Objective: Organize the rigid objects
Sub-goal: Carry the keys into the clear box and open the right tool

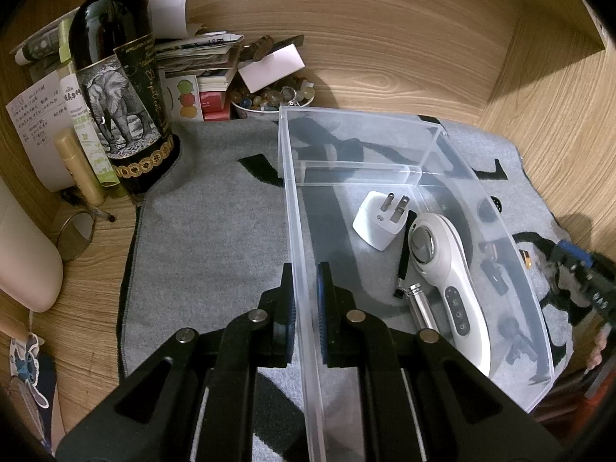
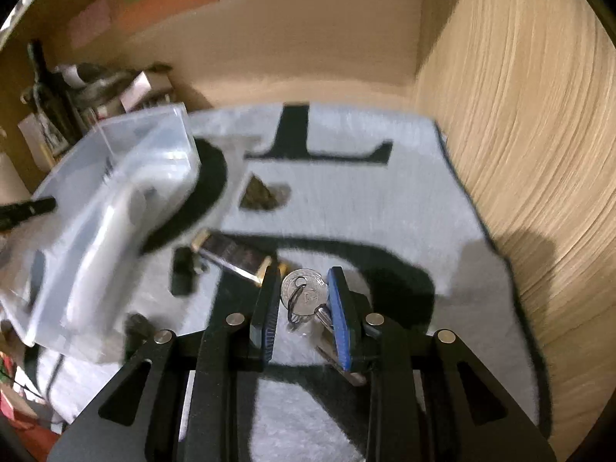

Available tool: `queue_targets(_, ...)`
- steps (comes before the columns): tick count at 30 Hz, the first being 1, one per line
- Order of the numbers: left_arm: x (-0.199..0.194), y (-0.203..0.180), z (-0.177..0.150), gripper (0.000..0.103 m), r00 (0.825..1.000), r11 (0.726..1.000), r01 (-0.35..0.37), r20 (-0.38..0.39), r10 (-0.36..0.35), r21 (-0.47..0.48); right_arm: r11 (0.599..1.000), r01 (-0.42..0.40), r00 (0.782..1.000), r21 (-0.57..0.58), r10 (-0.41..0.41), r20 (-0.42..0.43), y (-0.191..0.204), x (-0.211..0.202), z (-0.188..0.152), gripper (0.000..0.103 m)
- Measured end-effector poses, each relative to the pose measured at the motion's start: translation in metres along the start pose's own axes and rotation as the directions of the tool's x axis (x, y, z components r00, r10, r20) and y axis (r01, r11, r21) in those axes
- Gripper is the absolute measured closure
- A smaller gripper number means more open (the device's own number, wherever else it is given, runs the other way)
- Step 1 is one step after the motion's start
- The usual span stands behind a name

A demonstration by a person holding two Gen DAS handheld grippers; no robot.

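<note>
A clear plastic bin (image 1: 292,200) stands on a grey mat (image 1: 215,231). It holds a white plug adapter (image 1: 375,227), a white handheld device (image 1: 450,281) and a small metal cylinder on a black strap (image 1: 421,306). My left gripper (image 1: 306,285) is shut on the bin's left wall. In the right wrist view, my right gripper (image 2: 304,292) is open around a silver key on a ring (image 2: 304,292) on the mat (image 2: 385,211). A black and gold lighter (image 2: 235,256) and a small black block (image 2: 181,271) lie beside the bin (image 2: 115,177).
A wine bottle (image 1: 115,88), a gold tube (image 1: 79,165), papers, books and a bowl of stones (image 1: 269,98) crowd the back left. A round mirror (image 1: 75,235) lies left of the mat. Wooden walls (image 2: 519,154) close in behind and on the right.
</note>
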State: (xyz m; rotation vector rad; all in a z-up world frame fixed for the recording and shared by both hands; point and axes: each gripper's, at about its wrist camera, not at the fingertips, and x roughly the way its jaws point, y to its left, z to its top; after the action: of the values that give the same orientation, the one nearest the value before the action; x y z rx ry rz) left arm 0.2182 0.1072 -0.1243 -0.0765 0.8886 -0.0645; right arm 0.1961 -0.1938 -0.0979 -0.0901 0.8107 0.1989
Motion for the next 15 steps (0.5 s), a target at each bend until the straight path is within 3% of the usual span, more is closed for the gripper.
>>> queue_targets(8, 0.0, 0.0, 0.001, 0.094, 1.0, 1.0, 0.0, 0.0, 0.0, -0.001, 0.997, -0.05, 0.989, -0.061, 0.058, 0.135, 0.028, -0.032, 0.034, 0.08)
queue_targets(15, 0.0, 0.0, 0.0, 0.094, 1.0, 1.0, 0.0, 0.0, 0.0, -0.001, 0.975, -0.144, 0.954, -0.166, 0.182, 0.238, 0.075, -0.057, 0.063, 0.08)
